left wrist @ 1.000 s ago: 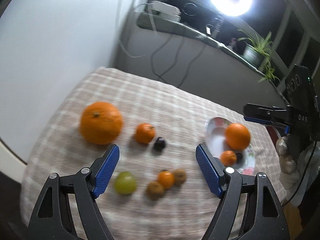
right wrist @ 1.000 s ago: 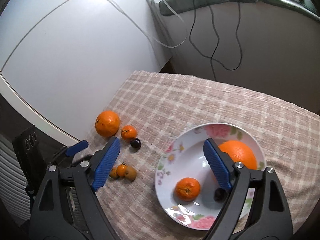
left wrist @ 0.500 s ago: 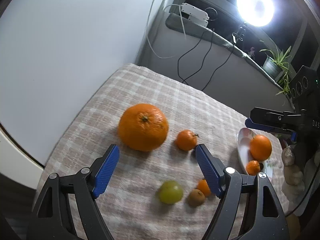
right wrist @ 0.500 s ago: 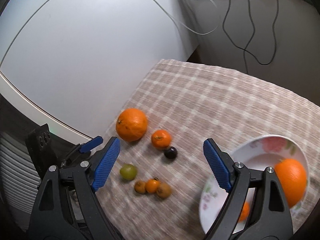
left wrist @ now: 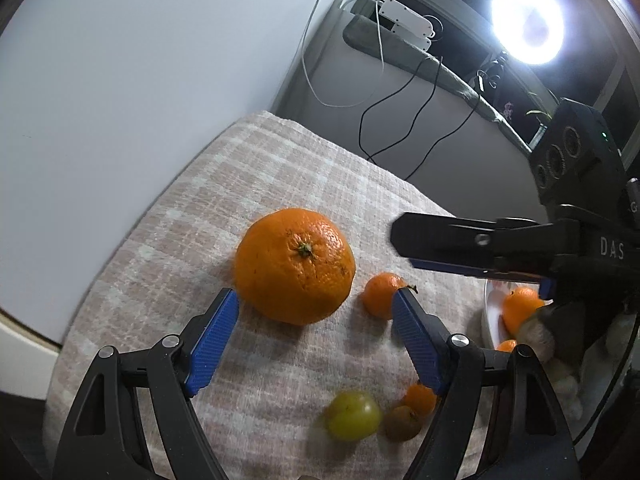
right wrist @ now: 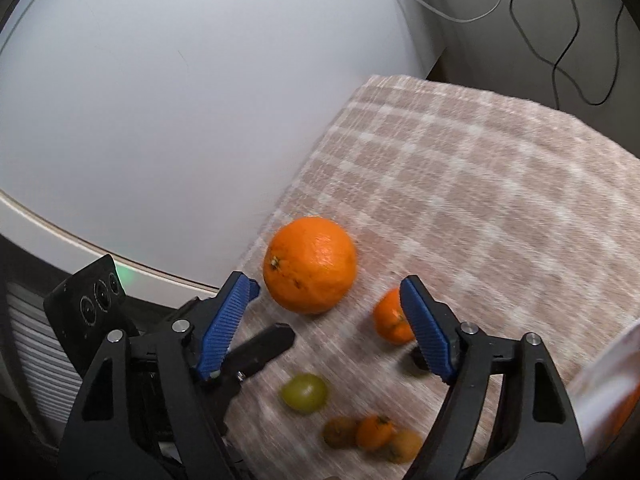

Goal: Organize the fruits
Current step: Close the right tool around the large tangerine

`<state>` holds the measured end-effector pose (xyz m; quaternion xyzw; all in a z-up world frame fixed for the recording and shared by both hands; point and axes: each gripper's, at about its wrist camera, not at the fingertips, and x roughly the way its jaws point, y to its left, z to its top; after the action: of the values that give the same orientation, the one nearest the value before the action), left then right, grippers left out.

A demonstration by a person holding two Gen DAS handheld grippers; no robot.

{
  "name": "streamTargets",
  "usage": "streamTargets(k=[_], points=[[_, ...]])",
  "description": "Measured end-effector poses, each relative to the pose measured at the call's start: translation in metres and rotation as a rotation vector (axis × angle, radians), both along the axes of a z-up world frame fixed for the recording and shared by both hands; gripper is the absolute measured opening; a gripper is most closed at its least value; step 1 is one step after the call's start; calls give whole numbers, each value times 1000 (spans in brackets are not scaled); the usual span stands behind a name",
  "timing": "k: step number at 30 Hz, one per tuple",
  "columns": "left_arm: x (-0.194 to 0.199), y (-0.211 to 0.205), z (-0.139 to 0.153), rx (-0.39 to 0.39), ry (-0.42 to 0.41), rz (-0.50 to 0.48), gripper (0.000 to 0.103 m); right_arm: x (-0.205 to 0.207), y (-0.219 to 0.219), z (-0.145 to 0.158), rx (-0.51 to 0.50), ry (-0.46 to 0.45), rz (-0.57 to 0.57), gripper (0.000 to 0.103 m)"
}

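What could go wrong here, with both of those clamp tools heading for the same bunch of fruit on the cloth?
The left gripper and right gripper both frame the big orange, so they might collide; the right one's jaws are closing with nothing between them. The big orange sits near the cloth's edge, so a nudge might roll it off. The green fruit and the small fruits lie close together, so grabbing one could knock the rest.
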<state>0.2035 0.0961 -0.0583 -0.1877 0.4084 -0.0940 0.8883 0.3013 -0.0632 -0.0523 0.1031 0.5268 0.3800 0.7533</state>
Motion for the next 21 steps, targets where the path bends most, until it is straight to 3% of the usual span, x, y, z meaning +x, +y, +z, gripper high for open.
streamTargets(k=[14,21], points=[[11,4,-19,-70,35,2,79,14,48,-23,-64,58,43,68],[11,-1,-17,-25,16,-18,74,18,51,-26,-64,69,38,63]])
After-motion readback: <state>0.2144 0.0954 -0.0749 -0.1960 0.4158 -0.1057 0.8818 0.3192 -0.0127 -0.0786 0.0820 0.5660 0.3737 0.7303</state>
